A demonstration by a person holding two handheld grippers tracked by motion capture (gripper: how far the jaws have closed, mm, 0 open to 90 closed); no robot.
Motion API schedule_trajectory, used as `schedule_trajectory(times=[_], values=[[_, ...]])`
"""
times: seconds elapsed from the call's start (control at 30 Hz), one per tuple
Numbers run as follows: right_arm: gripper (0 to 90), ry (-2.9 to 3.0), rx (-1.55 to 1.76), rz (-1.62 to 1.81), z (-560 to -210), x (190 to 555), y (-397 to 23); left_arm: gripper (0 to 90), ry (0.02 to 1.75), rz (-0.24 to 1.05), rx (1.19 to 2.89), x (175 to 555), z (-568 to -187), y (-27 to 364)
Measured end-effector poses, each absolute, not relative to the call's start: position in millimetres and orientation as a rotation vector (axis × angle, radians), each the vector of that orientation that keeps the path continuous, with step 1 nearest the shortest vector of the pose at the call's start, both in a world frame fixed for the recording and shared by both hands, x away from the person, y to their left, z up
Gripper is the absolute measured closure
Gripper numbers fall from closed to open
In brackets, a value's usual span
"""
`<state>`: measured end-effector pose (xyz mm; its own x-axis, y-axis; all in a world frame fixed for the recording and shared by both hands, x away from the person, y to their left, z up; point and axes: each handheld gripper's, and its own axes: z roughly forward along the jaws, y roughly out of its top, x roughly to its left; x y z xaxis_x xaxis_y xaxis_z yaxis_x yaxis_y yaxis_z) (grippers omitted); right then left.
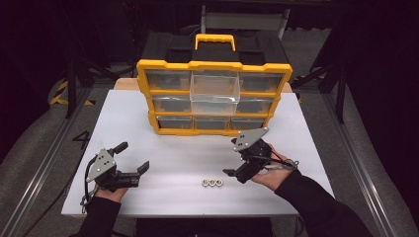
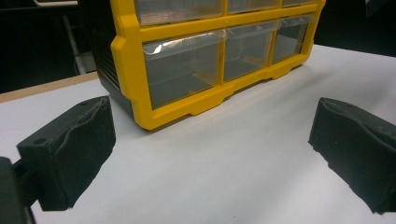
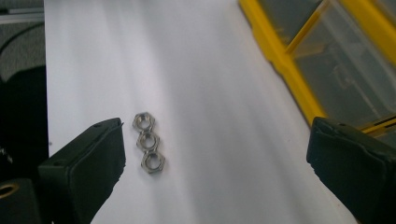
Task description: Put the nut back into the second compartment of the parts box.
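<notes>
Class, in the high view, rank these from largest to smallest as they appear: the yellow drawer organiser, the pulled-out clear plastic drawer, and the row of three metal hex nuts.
1. Yellow drawer organiser
2. Pulled-out clear plastic drawer
3. Row of three metal hex nuts

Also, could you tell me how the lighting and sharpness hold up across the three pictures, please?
High view: the white table is brightly lit, its surroundings nearly black, and the picture is soft overall. Left gripper view: glare streaks the drawer organizer's clear fronts; the near fingers look slightly soft. Right gripper view: the three hex nuts are fairly sharp, while the tabletop shows streaky glare and the cabinet blurs.
</notes>
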<state>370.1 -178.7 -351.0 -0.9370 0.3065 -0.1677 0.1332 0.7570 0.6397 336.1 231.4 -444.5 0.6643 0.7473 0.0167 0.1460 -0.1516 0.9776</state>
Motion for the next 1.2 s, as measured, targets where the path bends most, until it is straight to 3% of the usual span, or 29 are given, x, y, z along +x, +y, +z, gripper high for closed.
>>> schedule_trajectory(times=[0.87, 1.2], values=[[6.0, 3.003, 0.282, 0.444, -357.8, 374.1, -141.8, 2.1, 0.741, 0.623, 1.675, 335.7, -443.7, 232.1], [7.6, 3.024, 0.283, 0.443, -364.9, 371.6, -135.4, 2.2, 0.743, 0.623, 1.677, 335.6, -443.4, 232.7]])
